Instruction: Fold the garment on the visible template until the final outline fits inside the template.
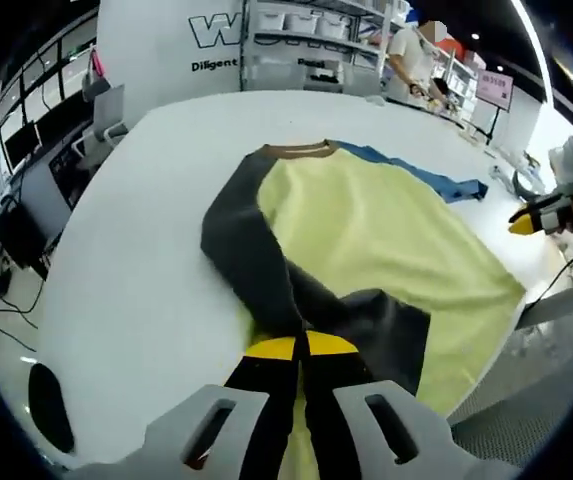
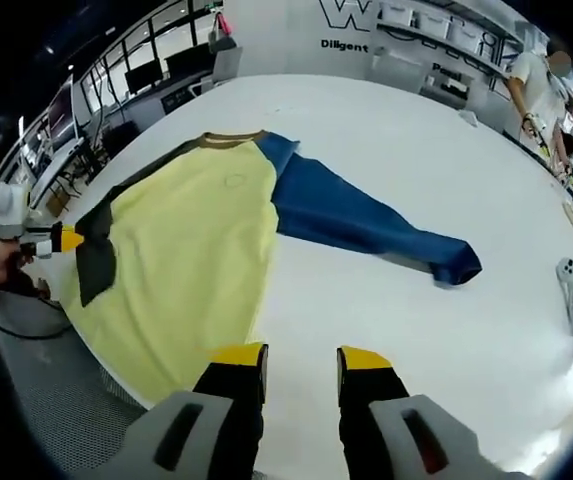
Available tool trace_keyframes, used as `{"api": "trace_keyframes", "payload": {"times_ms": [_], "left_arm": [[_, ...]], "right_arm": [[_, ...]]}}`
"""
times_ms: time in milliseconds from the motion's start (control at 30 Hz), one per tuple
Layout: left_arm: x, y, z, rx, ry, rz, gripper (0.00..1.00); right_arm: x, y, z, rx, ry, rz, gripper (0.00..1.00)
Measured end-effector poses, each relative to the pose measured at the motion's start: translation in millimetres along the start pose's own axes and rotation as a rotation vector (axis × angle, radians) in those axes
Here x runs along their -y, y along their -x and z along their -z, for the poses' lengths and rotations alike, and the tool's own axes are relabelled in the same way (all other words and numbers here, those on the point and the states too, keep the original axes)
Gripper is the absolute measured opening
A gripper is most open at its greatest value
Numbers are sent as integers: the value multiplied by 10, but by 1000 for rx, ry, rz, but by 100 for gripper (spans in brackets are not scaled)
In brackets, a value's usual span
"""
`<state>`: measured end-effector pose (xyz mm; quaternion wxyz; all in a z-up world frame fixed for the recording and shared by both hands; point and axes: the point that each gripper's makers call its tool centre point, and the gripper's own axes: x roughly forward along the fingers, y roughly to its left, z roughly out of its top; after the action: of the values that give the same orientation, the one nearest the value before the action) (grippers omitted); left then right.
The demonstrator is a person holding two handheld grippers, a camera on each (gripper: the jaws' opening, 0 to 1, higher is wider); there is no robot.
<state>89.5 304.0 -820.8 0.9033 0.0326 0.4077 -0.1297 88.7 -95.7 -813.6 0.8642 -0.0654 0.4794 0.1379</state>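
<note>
Already left gripper (image 1: 302,350) clamped on dark sleeve (image 1: 266,270); right gripper (image 2: 301,362) apart, empty. Shirt (image 2: 191,240) soft, limp; grab blue sleeve (image 2: 366,225) cuff next.

White table (image 2: 416,160), shelving (image 1: 306,40), monitors (image 1: 26,130), a standing person (image 1: 411,60).

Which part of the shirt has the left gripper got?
On the white table lies a yellow shirt. Its dark grey sleeve, folded across the yellow body, is pinched at the cuff by the left gripper; the other sleeve is blue and lies outstretched.
</note>
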Motion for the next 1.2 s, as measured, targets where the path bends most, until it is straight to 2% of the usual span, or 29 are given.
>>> {"api": "trace_keyframes", "payload": {"times_ms": [133, 233, 300, 400, 433, 467, 567, 633, 667, 700, 733, 767, 800, 833, 867, 967, 1033, 1100, 1200], "left_arm": [[-167, 28, 48, -12, -18, -39, 2], [-385, 48, 20, -2, -35, -98, 2], [-475, 50, 5, -4, -62, -127, 2], [-574, 55, -7, -9, -60, -160, 2], [-593, 59, 1, -17, -70, -168, 2], [-663, 73, 35, -45, -108, -206, 2], [-705, 60, 62, -53, -156, -228, 2], [-579, 15, 50, -30, -134, -143, 2], [-504, 6, 31, -12, -94, -104, 2], [-460, 21, -30, 24, -42, -97, 3], [-438, 49, -56, 25, -87, -106, 5], [-423, 47, -88, 33, -141, -108, 11], [-439, 55, -130, 41, -206, -141, 18], [-406, 70, -154, 46, -217, -147, 24], [-317, 85, -181, 55, -216, -119, 26], [-202, 103, -280, 104, -183, -84, 21], [-3, 94, -354, 134, -241, -22, 22], [122, 84, -365, 138, -268, 18, 20], [236, 70, -355, 133, -255, 32, 19]], "right_arm": [[8, -9, 4, -4, 1, 3, 22], [-2, 18, -27, 1, 8, 6, 22], [5, 30, -36, 2, 12, 9, 22], [11, 50, -40, 5, 13, 13, 22], [19, 54, -39, 5, 12, 16, 22], [31, 55, -34, 4, 10, 18, 22], [62, 63, -23, 6, 3, 25, 22], [80, 69, -17, 7, 0, 29, 22], [90, 70, -15, 8, -2, 31, 22], [109, 69, -13, 9, -4, 35, 22], [133, 69, -12, 9, -9, 41, 22], [147, 71, -16, 10, -11, 44, 22], [168, 75, -27, 15, -14, 50, 22], [180, 78, -36, 17, -18, 52, 21], [182, 84, -48, 21, -22, 51, 20], [192, 88, -98, 36, -25, 52, 21], [220, 77, -124, 41, -13, 58, 21], [243, 68, -151, 47, -12, 60, 22], [307, 69, -199, 54, -7, 66, 22]]}}
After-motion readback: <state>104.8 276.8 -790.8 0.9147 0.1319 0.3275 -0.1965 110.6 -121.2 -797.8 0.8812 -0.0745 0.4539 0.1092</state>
